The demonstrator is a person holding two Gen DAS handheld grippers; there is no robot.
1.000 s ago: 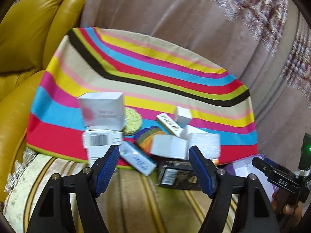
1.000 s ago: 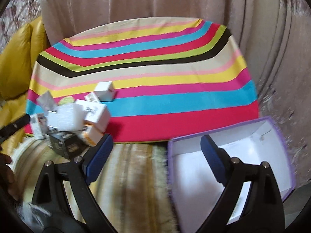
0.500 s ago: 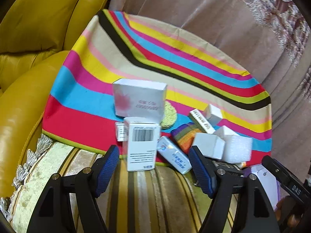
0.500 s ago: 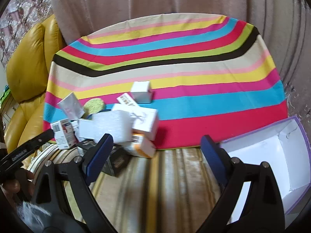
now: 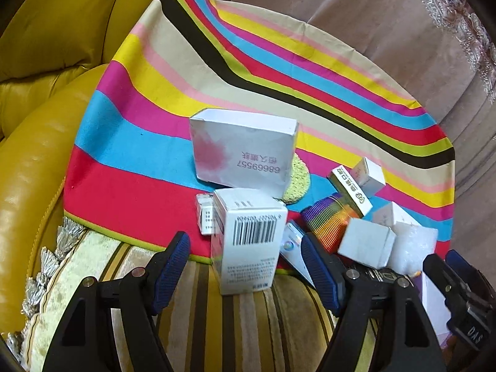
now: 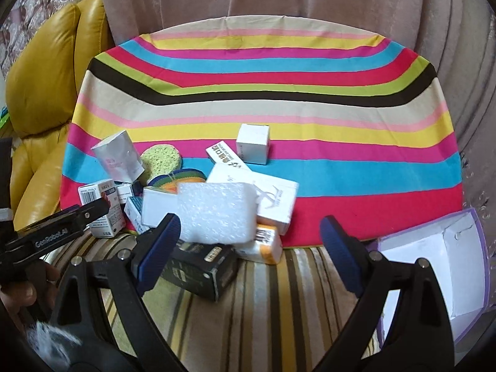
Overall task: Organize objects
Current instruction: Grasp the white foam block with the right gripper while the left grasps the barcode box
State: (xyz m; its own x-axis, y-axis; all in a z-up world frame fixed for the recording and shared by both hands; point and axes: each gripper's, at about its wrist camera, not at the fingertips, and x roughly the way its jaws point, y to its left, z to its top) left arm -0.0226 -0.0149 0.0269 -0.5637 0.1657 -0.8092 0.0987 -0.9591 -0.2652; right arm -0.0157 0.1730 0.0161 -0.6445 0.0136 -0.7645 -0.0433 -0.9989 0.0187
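A: Between the parted fingers of the left gripper [image 5: 246, 272] the barcode box [image 5: 249, 245] is framed, untouched, at the striped cloth's [image 5: 130, 192] edge.

B: It should be centred before being closed on; the right gripper [image 6: 249, 254] is held wide, empty, near the purple-rimmed box [image 6: 434, 266]

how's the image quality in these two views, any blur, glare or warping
Left wrist view: strong fisheye bending of the striped cloth, glare on the yellow leather sofa, barcode box sharp. Right wrist view: same barrel warping with dark corners, white foam block slightly washed out, the hand at the lower left edge blurred.
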